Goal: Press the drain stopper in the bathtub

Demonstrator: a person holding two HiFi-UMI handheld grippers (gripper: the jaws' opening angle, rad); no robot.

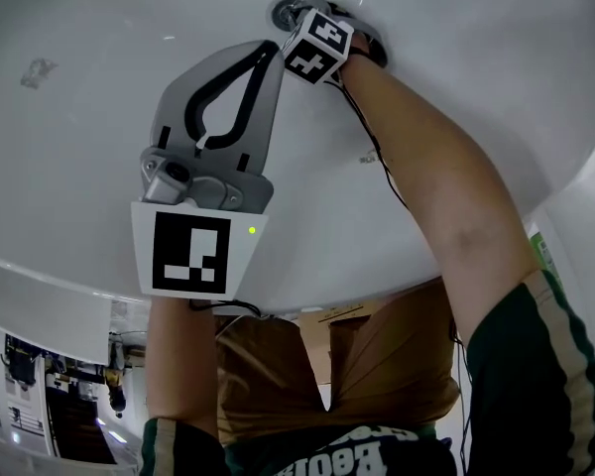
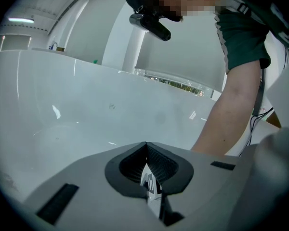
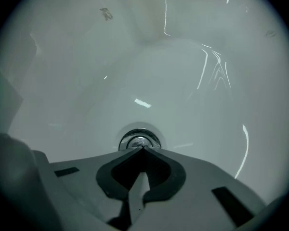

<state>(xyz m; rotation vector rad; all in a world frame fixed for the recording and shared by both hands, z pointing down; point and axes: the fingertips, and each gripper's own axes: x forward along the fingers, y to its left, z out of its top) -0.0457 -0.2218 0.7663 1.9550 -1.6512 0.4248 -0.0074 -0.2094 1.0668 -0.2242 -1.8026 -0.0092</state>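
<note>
So the right gripper [image 3: 142, 149] has its jaws pinched fully together, nothing between them. The chrome drain stopper [image 3: 139, 141] sits right at the closed tips, just past them and dead centre. From the right gripper view the tips look like they're on its near rim, but I honestly can't tell if they're actually touching or a hair above. Nothing is in the way. It's just the smooth white bathtub [image 3: 183, 71] floor curving up around the drain, with a few light streaks on it.

In the head view that gripper is way down at the far end of the tub. Its marker cube [image 1: 317, 46] covers most of it, and the drain ring peeks out just beside the cube.

The left gripper [image 2: 146, 144] is also closed tip to tip and holds nothing. It hangs in the air, well apart from the stopper and nearer the person, pointing at the tub's side wall. The person's bare right forearm [image 2: 231, 105] runs past on the right of its jaws, with a thin black cable [image 1: 372, 147] trailing along it. Further out there's the dark green sleeve [image 1: 535, 365] and tan shorts [image 1: 377, 355].
</note>
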